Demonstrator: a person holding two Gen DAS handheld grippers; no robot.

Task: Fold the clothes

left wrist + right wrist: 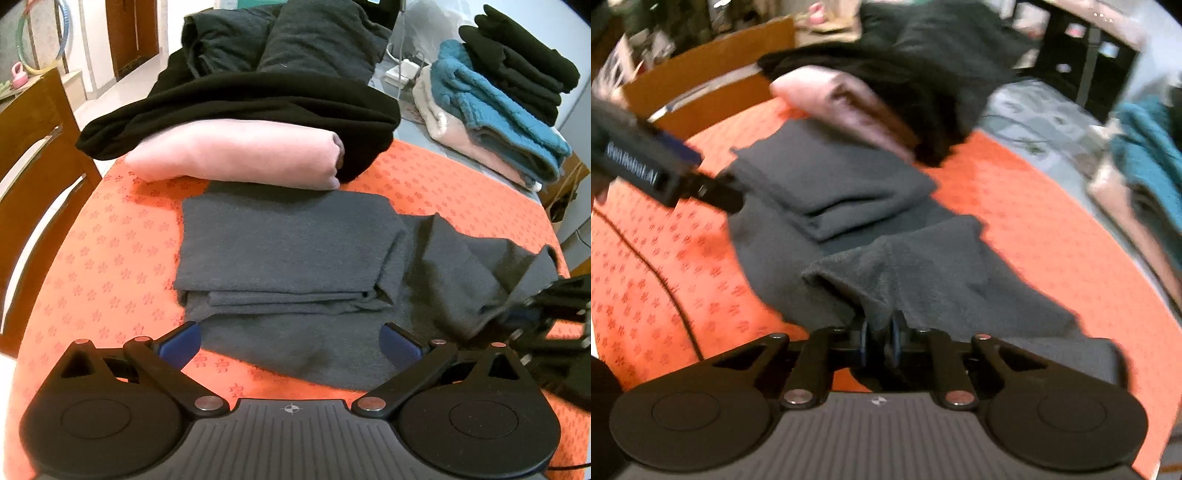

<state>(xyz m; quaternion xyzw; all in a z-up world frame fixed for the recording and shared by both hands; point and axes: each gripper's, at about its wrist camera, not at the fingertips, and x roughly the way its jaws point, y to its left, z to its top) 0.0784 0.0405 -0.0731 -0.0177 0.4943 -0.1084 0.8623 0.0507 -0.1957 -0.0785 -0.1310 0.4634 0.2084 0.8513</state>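
Note:
A dark grey garment (288, 251) lies partly folded on the orange tablecloth (110, 258). Its left part is doubled over into a flat rectangle; its right part trails off in a loose strip. My left gripper (290, 345) hovers open over the garment's near edge, nothing between its blue pads (181, 345). In the right wrist view the same grey garment (849, 184) stretches away, and my right gripper (880, 341) is shut on a raised end of the strip, lifted off the cloth. The right gripper (554, 317) also shows at the right edge of the left wrist view.
Behind the grey garment sit a folded pink piece (240, 155) and a heap of black and dark grey clothes (258, 74). A stack of folded white, teal and black items (498, 103) stands at the back right. A wooden chair (37, 166) is at the left table edge.

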